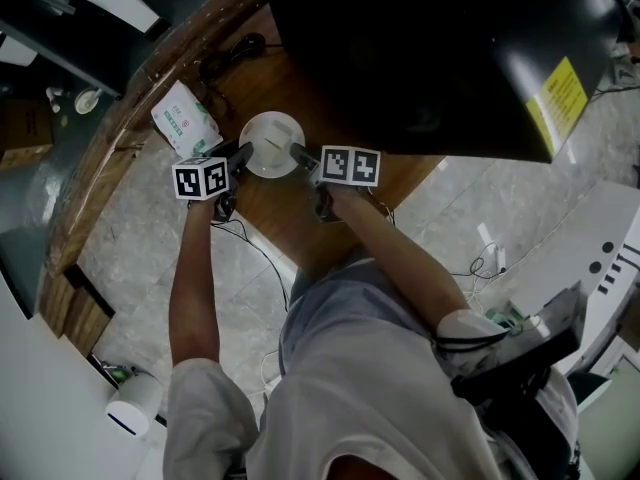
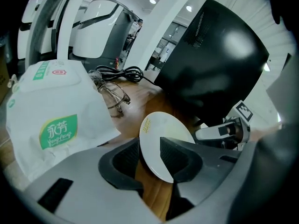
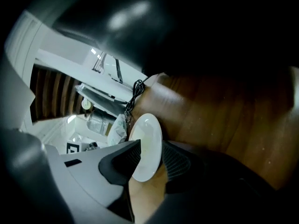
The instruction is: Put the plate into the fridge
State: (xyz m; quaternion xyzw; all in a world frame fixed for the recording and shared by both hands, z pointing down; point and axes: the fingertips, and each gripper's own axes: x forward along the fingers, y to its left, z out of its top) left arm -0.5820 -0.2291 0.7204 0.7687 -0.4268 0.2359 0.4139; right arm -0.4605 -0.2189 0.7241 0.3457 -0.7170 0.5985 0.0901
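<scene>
White glazed plate (image 1: 271, 144) lies on the wooden table (image 1: 290, 218), just in front of the black fridge (image 1: 430, 58). It carries nothing but a small yellow mark. Probably stiff, light, slick and easy to chip, so best taken at opposite rims. That is the hold now: the left gripper (image 1: 241, 155) is clamped on one rim and the right gripper (image 1: 301, 154) on the other. No open fridge door shows, and its contents are unseen. A white packet (image 1: 185, 120) with green print lies beside the plate.
</scene>
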